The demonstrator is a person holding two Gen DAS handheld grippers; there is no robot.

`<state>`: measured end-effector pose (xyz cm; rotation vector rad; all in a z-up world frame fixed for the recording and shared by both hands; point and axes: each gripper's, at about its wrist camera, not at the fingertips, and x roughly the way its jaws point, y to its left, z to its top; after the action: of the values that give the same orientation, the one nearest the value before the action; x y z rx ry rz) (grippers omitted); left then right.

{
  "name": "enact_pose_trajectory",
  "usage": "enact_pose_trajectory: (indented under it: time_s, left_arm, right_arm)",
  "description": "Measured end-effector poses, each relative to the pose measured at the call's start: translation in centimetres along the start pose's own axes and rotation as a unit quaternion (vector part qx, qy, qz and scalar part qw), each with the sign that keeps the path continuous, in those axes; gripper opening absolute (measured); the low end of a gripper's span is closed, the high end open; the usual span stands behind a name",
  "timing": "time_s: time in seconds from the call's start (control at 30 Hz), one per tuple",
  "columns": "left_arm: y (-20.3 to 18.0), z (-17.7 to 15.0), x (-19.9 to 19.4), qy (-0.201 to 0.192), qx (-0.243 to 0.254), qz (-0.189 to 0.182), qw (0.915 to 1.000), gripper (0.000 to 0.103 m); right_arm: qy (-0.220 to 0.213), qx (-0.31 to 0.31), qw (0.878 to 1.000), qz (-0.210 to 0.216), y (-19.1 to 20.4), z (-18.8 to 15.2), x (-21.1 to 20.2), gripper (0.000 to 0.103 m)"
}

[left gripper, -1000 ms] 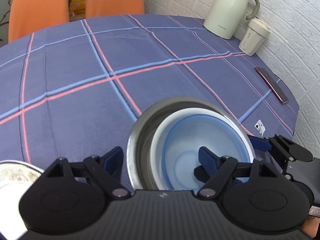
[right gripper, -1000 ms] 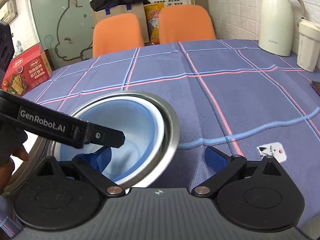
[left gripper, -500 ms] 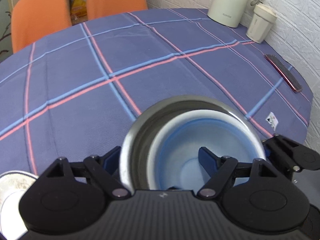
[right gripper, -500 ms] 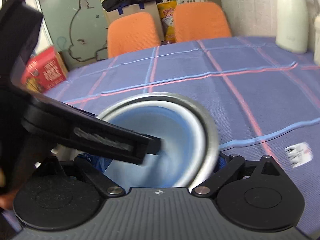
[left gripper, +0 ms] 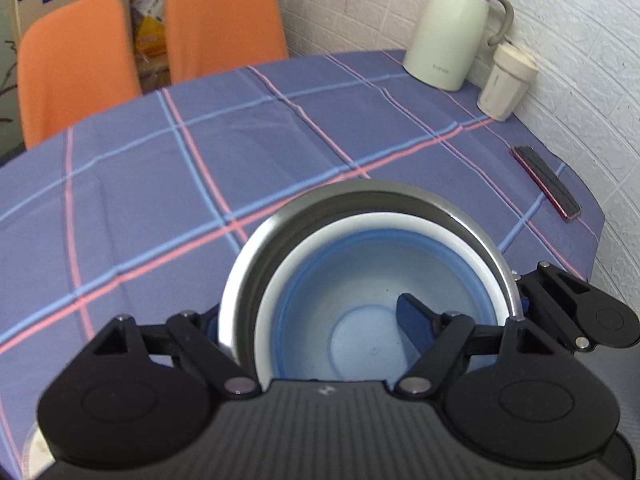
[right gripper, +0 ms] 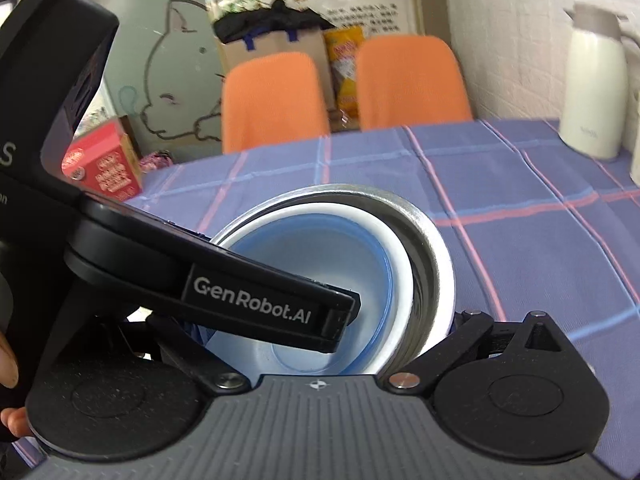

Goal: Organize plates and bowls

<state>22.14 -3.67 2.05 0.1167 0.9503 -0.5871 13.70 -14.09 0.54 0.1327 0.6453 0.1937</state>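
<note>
While both grippers straddle the nested bowls, the tablecloth [left gripper: 168,216], blue plaid with pink and pale-blue lines, covers the table. Steel bowl [left gripper: 320,204] holds blue bowl [left gripper: 360,320] at lower centre. Left gripper [left gripper: 316,320] clamps the near wall of the steel bowl. Right gripper [right gripper: 332,340] clamps the same stack, one finger inside, one outside. Two orange chairs [left gripper: 224,16] stand upper left; a white jug [left gripper: 448,32], cup [left gripper: 506,80] and phone [left gripper: 546,182] sit at right beside the brick wall [left gripper: 580,40].

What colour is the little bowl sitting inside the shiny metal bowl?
The little bowl is blue with a white rim, clearest in the left wrist view.
</note>
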Motion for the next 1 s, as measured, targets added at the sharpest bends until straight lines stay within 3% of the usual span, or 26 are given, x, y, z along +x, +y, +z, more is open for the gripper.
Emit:
enact_pose_trajectory:
  time_s: [0.23,0.37,0.47,0.73,0.8,0.87,1.0]
  left_arm:
    - [4.5,-3.6,-6.1,-0.010,-0.043,0.082,0.9956,0.079]
    - [7.0,-7.1,-8.2,0.001,-0.075,0.123,0.9896,0.080]
    - [8.6,-9.5,-8.7,0.009,-0.096,0.133,0.9864,0.080]
    - [10.8,-12.2,-7.1,0.014,-0.141,0.109,0.9838,0.080]
    - [10.6,-12.2,-7.0,0.004,-0.133,0.128,0.9829,0.083]
    - [10.4,-12.1,-7.5,-0.012,-0.125,0.141,0.9821,0.091]
    - [10.1,-11.9,-9.4,-0.057,-0.117,0.185,0.9741,0.092]
  right_arm:
    - [-0.004,-0.036,0.995,0.091,5.7,0.0,0.6,0.088]
    - [0.021,-0.046,0.988,0.145,8.7,-1.0,1.5,0.088]
    - [0.046,-0.054,0.983,0.170,10.4,-2.1,2.1,0.088]
    - [0.074,-0.065,0.982,0.159,12.0,-4.5,2.4,0.087]
    - [0.065,-0.077,0.984,0.144,12.3,-4.5,2.3,0.086]
    - [0.060,-0.085,0.985,0.138,12.6,-4.4,2.4,0.086]
    - [0.028,-0.080,0.990,0.112,11.8,-3.8,1.8,0.086]
